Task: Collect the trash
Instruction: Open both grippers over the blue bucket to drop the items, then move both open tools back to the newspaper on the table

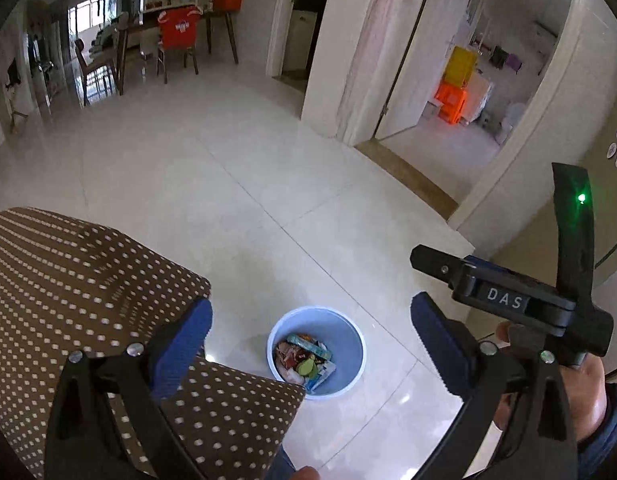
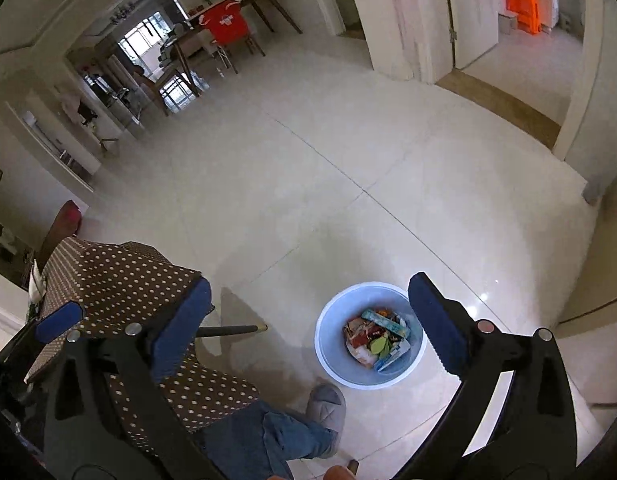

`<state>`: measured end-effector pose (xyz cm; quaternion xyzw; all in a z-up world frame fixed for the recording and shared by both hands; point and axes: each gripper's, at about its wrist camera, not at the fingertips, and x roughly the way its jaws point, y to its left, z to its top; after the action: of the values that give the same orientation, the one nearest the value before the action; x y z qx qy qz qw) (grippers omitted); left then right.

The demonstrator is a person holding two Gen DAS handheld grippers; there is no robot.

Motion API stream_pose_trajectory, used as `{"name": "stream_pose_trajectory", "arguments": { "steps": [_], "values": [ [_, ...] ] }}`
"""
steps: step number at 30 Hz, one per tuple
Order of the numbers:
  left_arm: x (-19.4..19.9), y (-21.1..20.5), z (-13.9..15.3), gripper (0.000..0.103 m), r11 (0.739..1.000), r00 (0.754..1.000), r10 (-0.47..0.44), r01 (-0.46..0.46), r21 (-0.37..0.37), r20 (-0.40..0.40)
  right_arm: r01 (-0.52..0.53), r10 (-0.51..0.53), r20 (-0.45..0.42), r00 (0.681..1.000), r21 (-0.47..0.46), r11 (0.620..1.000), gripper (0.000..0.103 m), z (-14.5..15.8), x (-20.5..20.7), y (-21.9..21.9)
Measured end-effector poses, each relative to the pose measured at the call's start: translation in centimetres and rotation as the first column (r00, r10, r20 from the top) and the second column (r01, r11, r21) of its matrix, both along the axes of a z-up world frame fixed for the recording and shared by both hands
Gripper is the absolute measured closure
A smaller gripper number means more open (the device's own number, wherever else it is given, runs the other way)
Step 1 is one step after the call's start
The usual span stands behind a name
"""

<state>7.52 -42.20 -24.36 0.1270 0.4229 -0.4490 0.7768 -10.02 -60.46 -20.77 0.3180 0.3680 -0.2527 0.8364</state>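
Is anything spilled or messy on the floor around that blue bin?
Nothing stands out. The bin stands upright on the floor with its wrappers inside, and no litter shows on the tiles around it.

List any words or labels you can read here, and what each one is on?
"DAS": on the right gripper, seen from the left wrist.
Red shirt on a chair: white print, too blurred to read.
Wrappers in the blue bin: print too small to read.

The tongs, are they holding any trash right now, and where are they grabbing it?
Nothing is held. Both the left tongs and the right tongs are wide open and empty. The trash lies inside the blue bin on the floor.
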Motion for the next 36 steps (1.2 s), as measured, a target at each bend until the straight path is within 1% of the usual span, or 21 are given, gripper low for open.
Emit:
{"name": "stream_pose_trajectory", "arguments": {
  "steps": [4,10,15,20,24,29,31,32,33,35,36],
  "values": [
    [0.1,1.7,1.8,0.005,1.0,0.999,0.013,-0.012,-0.028,0.043,-0.027,0.028,0.018,0.999,-0.031,0.999,0.006,1.8,1.2,1.4],
    [1.4,5.7,4.3,0.005,0.995,0.992,0.076,-0.07,-0.066,0.103,-0.093,0.096,0.045,0.994,-0.074,0.993,0.006,4.4,3.9,4.7],
    [3.0,9.7,6.6,0.005,0.986,0.975,0.149,-0.134,-0.095,0.164,-0.158,0.166,0.068,0.984,-0.109,0.981,0.006,6.3,6.7,8.0],
    [4.5,13.9,7.8,0.005,0.972,0.957,0.22,-0.199,-0.123,0.191,-0.229,0.243,0.088,0.966,-0.141,0.963,0.006,8.1,9.7,11.7],
    [5.7,18.3,8.5,0.005,0.956,0.933,0.284,-0.259,-0.138,0.22,-0.299,0.316,0.102,0.943,-0.153,0.942,0.006,9.0,12.4,15.2],
    [7.0,23.7,8.6,0.005,0.924,0.894,0.379,-0.351,-0.153,0.238,-0.393,0.413,0.101,0.905,-0.169,0.904,0.006,9.6,16.1,20.4],
    [7.7,26.4,8.5,0.005,0.904,0.87,0.426,-0.399,-0.152,0.25,-0.438,0.458,0.095,0.884,-0.175,0.882,0.006,9.7,17.8,23.0],
    [8.0,27.3,8.4,0.005,0.897,0.861,0.441,-0.415,-0.151,0.251,-0.457,0.477,0.094,0.874,-0.174,0.872,0.006,9.6,18.6,24.3],
    [8.5,29.0,8.3,0.005,0.882,0.846,0.471,-0.446,-0.15,0.251,-0.471,0.49,0.094,0.867,-0.171,0.866,0.006,9.6,19.2,25.2],
    [9.2,31.3,7.9,0.005,0.861,0.827,0.508,-0.485,-0.152,0.241,-0.508,0.526,0.093,0.845,-0.164,0.846,0.006,9.4,21.1,27.5],
    [9.7,32.8,7.7,0.005,0.846,0.814,0.533,-0.51,-0.153,0.232,-0.528,0.545,0.091,0.833,-0.16,0.834,0.006,9.2,21.9,28.7]
  ]
}}
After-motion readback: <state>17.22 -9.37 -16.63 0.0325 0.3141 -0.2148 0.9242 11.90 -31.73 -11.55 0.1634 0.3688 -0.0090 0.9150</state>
